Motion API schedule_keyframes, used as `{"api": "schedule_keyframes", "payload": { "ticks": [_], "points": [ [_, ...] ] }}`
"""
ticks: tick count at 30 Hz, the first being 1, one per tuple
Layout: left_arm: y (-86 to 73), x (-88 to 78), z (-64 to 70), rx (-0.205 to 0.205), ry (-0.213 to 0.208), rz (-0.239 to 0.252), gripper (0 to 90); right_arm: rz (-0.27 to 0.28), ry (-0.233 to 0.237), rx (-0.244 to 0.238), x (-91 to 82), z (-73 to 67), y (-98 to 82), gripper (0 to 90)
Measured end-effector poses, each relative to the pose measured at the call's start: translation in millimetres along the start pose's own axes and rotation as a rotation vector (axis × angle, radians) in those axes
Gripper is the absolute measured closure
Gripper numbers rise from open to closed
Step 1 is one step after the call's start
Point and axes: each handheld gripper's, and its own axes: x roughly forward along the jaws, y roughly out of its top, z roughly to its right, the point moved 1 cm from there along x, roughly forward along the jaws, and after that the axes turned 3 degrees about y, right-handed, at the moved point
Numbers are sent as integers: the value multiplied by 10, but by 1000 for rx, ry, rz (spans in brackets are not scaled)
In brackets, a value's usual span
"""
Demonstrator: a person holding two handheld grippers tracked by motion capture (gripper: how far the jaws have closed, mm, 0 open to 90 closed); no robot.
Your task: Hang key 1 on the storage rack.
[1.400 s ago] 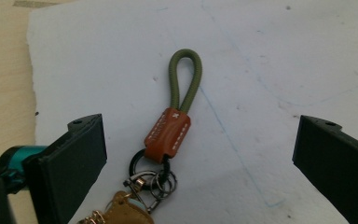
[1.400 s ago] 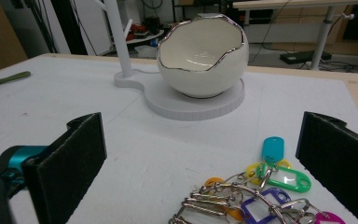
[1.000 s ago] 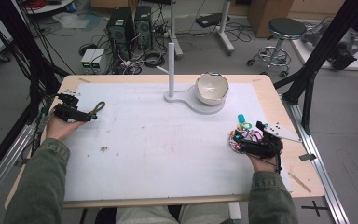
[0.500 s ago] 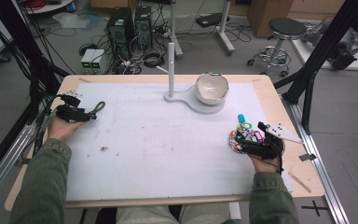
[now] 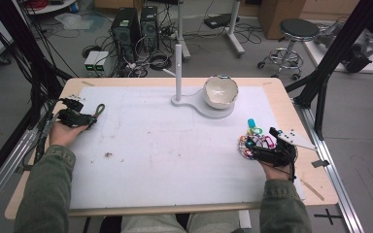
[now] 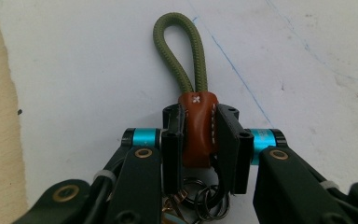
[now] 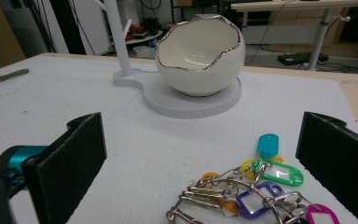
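Observation:
A keychain with a brown leather tab (image 6: 198, 135), an olive cord loop (image 6: 179, 51) and metal rings lies at the table's left. My left gripper (image 6: 199, 116) has just been closing and now its pads press on the leather tab from both sides. From above, the left gripper (image 5: 85, 118) rests at the left edge with the loop (image 5: 98, 110) sticking out ahead of it. At the right, my right gripper (image 5: 246, 145) stands open and low over the table. A bunch of coloured key tags on rings (image 7: 251, 191) lies between its wide jaws, untouched.
A white egg-shaped bowl (image 5: 220, 91) sits on a white stand base (image 5: 199, 104) with an upright post (image 5: 178, 73) at the back middle. A white mat (image 5: 175, 160) covers most of the wooden table. Small debris (image 5: 109, 155) lies on the mat at front left.
The left gripper's jaws have drawn together onto the keychain's leather tab. Both hands stay where they were, and the key tags have not moved.

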Motion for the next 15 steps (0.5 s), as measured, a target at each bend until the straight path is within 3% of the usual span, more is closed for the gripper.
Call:
{"api": "schedule_keyframes", "payload": {
  "ticks": [7, 9, 15],
  "points": [
    [39, -114, -2, -16, -1, 18, 733, 2, 2, 7, -15, 4, 0, 7],
    [60, -190, -10, -49, -7, 38, 732, 1, 2, 6, -15, 4, 0, 8],
    [93, -309, 7, -66, -19, 74, 731, 5, 2, 8, -20, 0, 1, 8]
  ]
}}
